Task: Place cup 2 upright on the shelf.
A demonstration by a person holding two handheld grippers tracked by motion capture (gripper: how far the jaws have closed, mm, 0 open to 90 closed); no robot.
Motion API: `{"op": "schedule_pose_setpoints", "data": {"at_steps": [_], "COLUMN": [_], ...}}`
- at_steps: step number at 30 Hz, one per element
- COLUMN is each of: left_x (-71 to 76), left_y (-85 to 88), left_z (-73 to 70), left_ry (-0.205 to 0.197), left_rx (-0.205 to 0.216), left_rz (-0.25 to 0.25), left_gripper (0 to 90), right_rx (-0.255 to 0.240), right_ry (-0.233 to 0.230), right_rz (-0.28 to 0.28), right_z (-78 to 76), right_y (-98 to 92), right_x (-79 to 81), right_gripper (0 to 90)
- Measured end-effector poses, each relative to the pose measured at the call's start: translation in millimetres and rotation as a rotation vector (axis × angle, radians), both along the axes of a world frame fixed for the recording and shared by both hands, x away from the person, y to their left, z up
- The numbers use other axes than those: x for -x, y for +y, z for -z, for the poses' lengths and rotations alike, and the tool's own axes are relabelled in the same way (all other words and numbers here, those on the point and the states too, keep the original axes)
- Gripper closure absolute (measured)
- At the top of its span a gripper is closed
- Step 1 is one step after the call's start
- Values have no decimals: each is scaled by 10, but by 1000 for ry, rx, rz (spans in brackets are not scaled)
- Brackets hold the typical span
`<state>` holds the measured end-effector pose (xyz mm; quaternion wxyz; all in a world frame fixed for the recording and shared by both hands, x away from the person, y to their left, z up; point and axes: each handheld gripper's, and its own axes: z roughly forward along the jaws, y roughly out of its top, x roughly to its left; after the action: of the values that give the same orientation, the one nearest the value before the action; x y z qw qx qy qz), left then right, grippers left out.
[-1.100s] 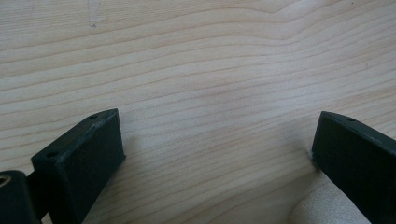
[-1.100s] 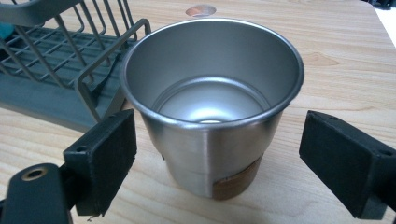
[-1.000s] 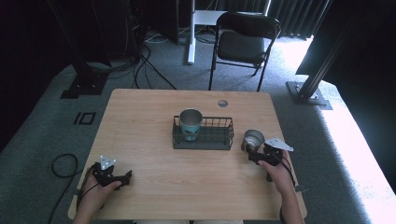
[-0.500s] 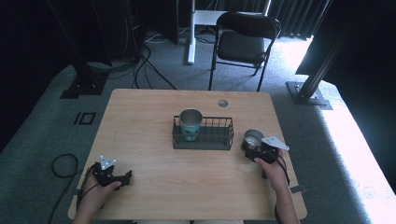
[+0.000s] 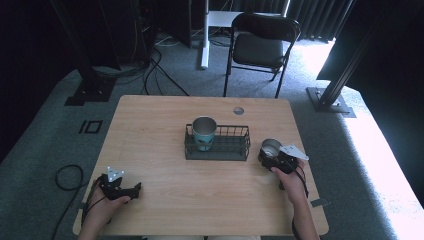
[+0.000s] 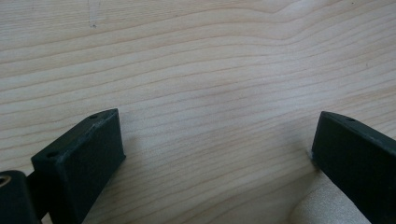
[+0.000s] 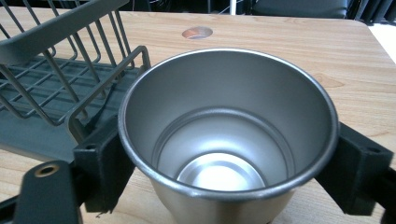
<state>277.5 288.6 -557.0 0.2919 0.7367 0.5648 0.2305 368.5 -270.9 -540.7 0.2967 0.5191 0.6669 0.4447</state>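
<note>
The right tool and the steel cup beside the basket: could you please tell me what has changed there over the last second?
The right tool has crept a little toward the wire basket and now brackets the steel cup, its jaws against the cup's sides. The cup has not been lifted. The left tool, open on the table, and the teal cup in the basket stayed put.

High view looking down from above at light wooden table (image 5: pixel 165 135); gripper views hugging that tabletop, right one sharing dark wire basket (image 7: pixel 51 84).
</note>
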Motion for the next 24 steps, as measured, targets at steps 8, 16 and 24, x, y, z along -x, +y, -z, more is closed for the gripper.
{"op": "schedule_pose_setpoints", "data": {"at_steps": [8, 16, 24], "left_x": [0, 0, -1], "left_y": [0, -1, -2], "left_z": [0, 1, 1], "left_ry": [0, 0, -1], "left_rx": [1, 2, 2], "left_rz": [0, -1, -2], "left_gripper": [29, 29, 29], "right_rx": [22, 14, 17], "right_ry": [15, 19, 19], "right_rz": [11, 16, 15], "right_z": [-55, -100, -201], "right_y": [-11, -47, -57], "right_x": [-7, 3, 6], "right_gripper": [180, 181, 181]}}
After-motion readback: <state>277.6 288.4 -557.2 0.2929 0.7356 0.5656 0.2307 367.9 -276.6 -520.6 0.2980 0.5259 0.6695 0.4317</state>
